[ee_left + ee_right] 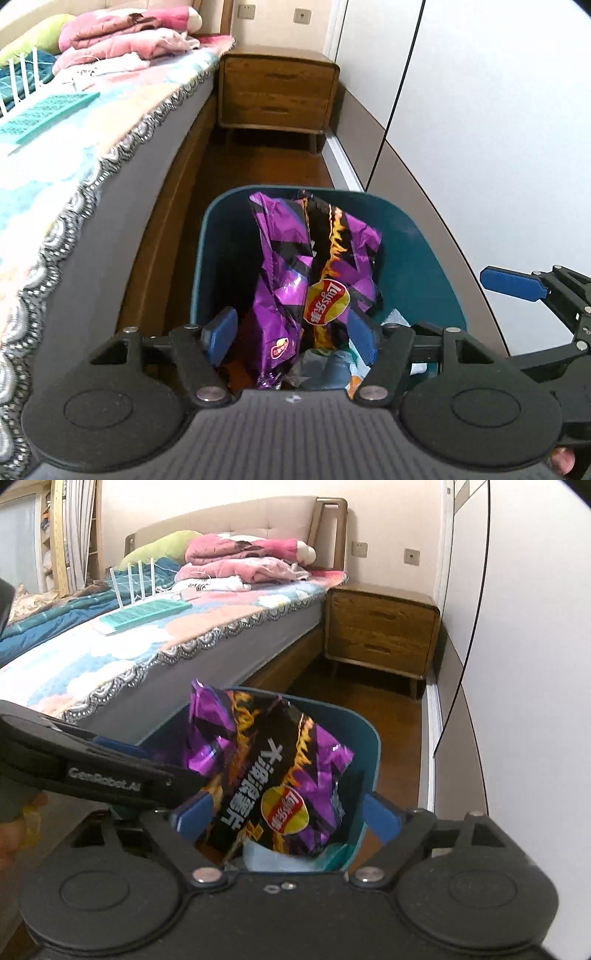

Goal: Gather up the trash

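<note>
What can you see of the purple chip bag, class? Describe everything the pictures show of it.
The chip bag is shiny, crinkled foil as it looks, purple with black zigzags, orange flames and a red-and-yellow logo. It stands crumpled and upside down in the teal bin, its top poking above the rim, resting on other wrappers. The left gripper and right gripper are both open with the bag showing between their fingers; neither clearly pinches it.

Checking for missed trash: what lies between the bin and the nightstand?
Only bare wooden floor between the bin and the nightstand, per the left wrist view.
</note>
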The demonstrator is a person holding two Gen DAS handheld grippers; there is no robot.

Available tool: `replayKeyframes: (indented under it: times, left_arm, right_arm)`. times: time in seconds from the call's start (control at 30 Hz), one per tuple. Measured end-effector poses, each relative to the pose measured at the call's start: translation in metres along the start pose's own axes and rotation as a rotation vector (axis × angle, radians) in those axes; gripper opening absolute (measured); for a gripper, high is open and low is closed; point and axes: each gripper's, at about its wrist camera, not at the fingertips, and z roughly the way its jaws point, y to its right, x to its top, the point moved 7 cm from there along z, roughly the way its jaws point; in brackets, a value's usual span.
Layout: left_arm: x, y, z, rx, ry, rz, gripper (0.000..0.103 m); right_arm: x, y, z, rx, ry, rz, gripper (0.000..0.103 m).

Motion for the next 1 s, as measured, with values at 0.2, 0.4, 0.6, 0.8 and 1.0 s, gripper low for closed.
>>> replayKeyframes:
  times: [0.2,0.4,0.6,0.8,1.0]
  left_arm:
    - [-0.001,-0.002,-0.022,0.012,0.031,0.016,0.065]
    - [-0.001,0.0,-0.049,0.032,0.068,0.037,0.065]
    - [-0.001,0.006,-0.075,0.044,0.12,0.067,0.065]
    - [-0.007,0.015,-0.097,0.044,0.164,0.088,0.065]
    - [-0.018,0.021,-0.119,0.043,0.202,0.115,0.08]
  right_arm:
    - [0.011,-0.003,-0.016,0.005,0.024,0.029,0.089]
    - [0.016,-0.011,-0.04,0.017,0.066,0.04,0.092]
    - [0.018,-0.016,-0.063,0.022,0.123,0.047,0.094]
    - [0.014,-0.02,-0.086,0.022,0.179,0.056,0.099]
    - [0.004,-0.025,-0.107,0.022,0.222,0.059,0.103]
